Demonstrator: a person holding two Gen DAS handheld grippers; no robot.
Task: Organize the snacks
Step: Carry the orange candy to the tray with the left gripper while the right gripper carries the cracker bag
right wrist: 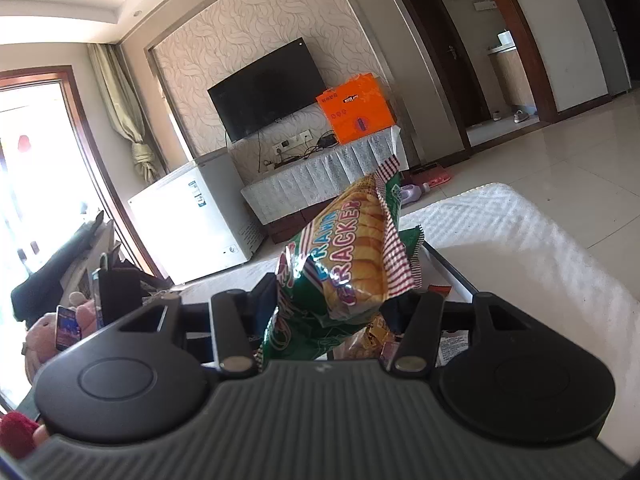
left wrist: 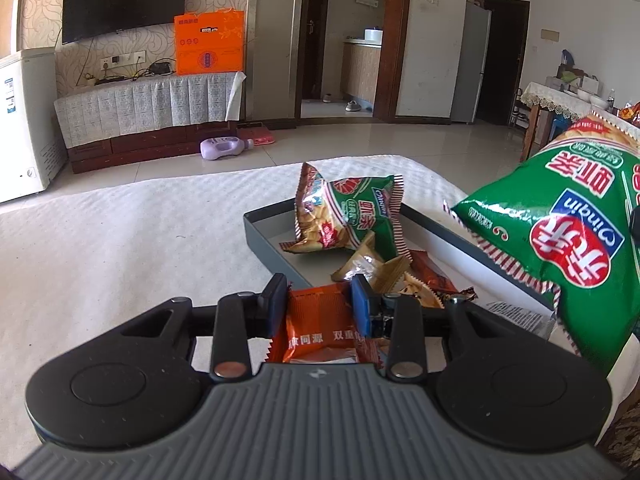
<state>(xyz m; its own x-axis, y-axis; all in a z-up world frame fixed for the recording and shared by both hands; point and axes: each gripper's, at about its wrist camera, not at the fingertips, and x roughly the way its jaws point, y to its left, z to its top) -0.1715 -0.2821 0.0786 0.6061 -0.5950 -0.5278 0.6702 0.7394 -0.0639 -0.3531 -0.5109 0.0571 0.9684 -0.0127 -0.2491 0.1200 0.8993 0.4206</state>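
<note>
Left wrist view
Left gripper (left wrist: 320,300): clamped narrow on an orange sachet (left wrist: 320,328), blue pads pinching its upper edge so the packet hangs flat and ready to drop.
Tray (left wrist: 272,254): grey, shallow, on the white table cover (left wrist: 120,232); landmark for everything below.
Sachet's place: just short of the tray's near rim, not yet inside.
Green cracker bag in tray (left wrist: 348,212): already inside, leaning toward the far end, probably parked there to leave the near end free.
Small brown and gold packets (left wrist: 380,270): inside the tray, near end, piled loosely.
Second green cracker bag (left wrist: 568,216): in the air right of the tray, above its right rim.

Right wrist view
Right gripper (right wrist: 320,304): closed on that second green cracker bag (right wrist: 352,264), held by its lower part so the puffy body stands up clear of the fingers.
Bag's place: short of the tray, whose edge (right wrist: 452,264) shows just beyond; likely carried for placing inside.
Small packets (right wrist: 372,340): glimpsed below the jaws; which ones, cannot tell.
</note>
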